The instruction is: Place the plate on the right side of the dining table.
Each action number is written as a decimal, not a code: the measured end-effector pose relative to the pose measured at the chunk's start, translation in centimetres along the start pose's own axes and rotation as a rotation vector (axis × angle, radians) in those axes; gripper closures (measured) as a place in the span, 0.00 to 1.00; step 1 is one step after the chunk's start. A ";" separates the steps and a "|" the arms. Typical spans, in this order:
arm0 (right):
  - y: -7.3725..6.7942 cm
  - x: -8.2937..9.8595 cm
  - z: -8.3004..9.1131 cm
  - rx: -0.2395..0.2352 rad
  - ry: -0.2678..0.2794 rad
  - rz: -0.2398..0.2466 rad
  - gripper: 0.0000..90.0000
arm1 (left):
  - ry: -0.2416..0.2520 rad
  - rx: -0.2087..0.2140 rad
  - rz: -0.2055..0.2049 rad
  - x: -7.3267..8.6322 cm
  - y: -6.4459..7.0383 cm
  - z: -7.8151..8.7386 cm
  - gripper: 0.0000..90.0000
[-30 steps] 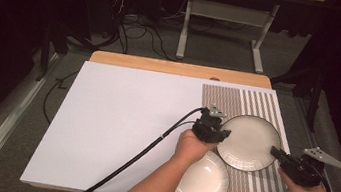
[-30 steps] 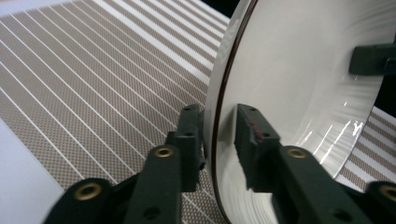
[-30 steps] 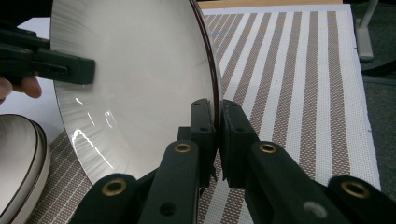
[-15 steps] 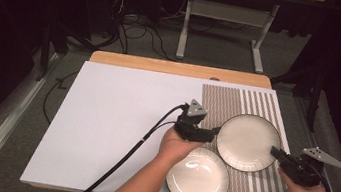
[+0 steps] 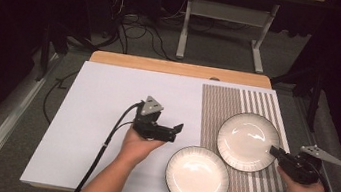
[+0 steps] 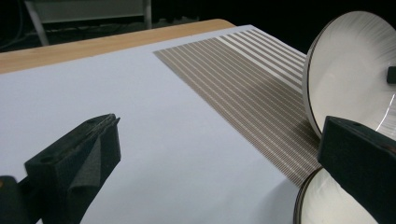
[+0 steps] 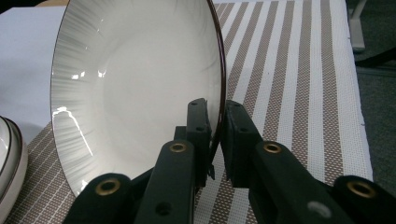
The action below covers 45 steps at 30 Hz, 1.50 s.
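White plate (image 7: 135, 84) pinched by right tool (image 7: 215, 126).

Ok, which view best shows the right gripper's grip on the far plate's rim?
The right gripper view: both fingers pinch the far plate at its rim. The high view shows the right gripper meeting that plate small. The left gripper view shows the plate tilted, the grip hidden.

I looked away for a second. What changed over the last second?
The left gripper drew back leftward from the near plate, fingers open, uncovering it. The right gripper stayed clamped on the far plate's rim; both plates kept their places.
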State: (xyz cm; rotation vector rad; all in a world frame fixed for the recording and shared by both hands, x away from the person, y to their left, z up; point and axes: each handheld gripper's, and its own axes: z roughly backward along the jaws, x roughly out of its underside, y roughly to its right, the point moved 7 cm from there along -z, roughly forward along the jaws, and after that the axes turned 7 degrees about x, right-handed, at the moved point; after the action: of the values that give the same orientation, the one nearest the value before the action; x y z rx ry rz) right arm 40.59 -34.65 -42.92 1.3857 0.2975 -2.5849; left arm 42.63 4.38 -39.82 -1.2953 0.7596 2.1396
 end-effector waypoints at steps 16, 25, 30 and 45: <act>0.6 0.4 -1.5 0.039 -0.060 -0.027 0.89 | 0.043 -0.126 0.010 4.8 -5.6 11.2 0.00; 1.0 0.5 -2.2 0.070 -0.083 -0.059 0.88 | 0.056 -0.201 0.002 6.9 -7.5 13.2 0.00; 1.5 0.6 -2.7 0.101 -0.097 -0.062 0.89 | 0.088 -0.215 0.028 7.0 -7.9 13.6 0.00; 2.0 0.7 -3.5 0.134 -0.108 -0.069 0.89 | 0.075 -0.170 -0.027 6.7 -6.4 12.9 0.00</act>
State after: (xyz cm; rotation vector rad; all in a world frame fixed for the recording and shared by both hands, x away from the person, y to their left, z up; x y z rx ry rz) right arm 43.59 -35.69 -45.57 1.2927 0.1614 -2.7703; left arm 36.44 18.79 -42.12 -1.4714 0.5963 2.1831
